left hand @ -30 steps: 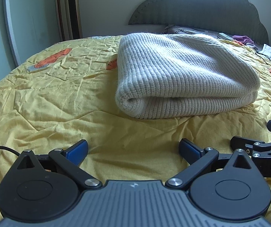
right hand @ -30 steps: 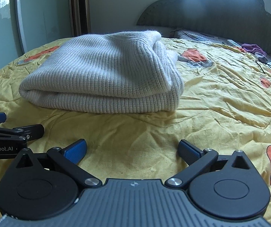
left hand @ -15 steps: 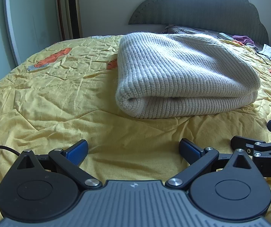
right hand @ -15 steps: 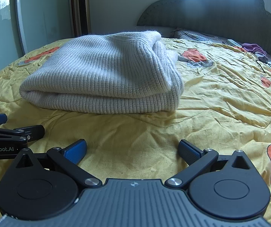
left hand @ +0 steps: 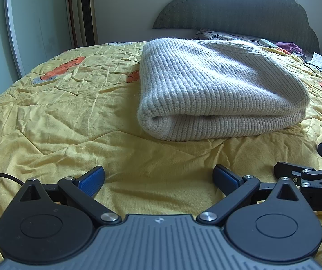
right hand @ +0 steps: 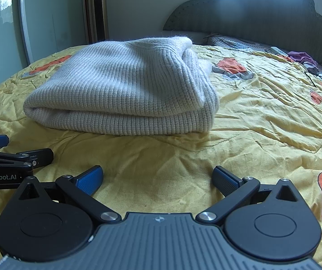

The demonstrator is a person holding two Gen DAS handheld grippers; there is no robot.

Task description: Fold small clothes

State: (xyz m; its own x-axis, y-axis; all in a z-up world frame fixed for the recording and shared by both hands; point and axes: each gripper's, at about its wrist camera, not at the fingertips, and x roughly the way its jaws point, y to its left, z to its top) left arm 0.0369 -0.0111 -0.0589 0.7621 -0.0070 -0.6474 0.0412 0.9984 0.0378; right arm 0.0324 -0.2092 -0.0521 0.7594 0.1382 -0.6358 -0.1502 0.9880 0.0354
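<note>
A cream ribbed knit garment (left hand: 217,90) lies folded in a thick rectangle on the yellow bedspread (left hand: 71,117); it also shows in the right wrist view (right hand: 125,90). My left gripper (left hand: 158,177) is open and empty, low over the bedspread, short of the fold's near edge. My right gripper (right hand: 157,177) is open and empty, beside it to the right, also short of the garment. Each gripper shows at the edge of the other's view: the right one (left hand: 314,171) and the left one (right hand: 8,153).
A dark padded headboard (left hand: 239,11) stands at the far end. A purple cloth (right hand: 302,57), a white remote (right hand: 279,50), a black cable (right hand: 318,78) and papers lie at the far right. A tall gold fan heater (left hand: 85,11) stands by the wall.
</note>
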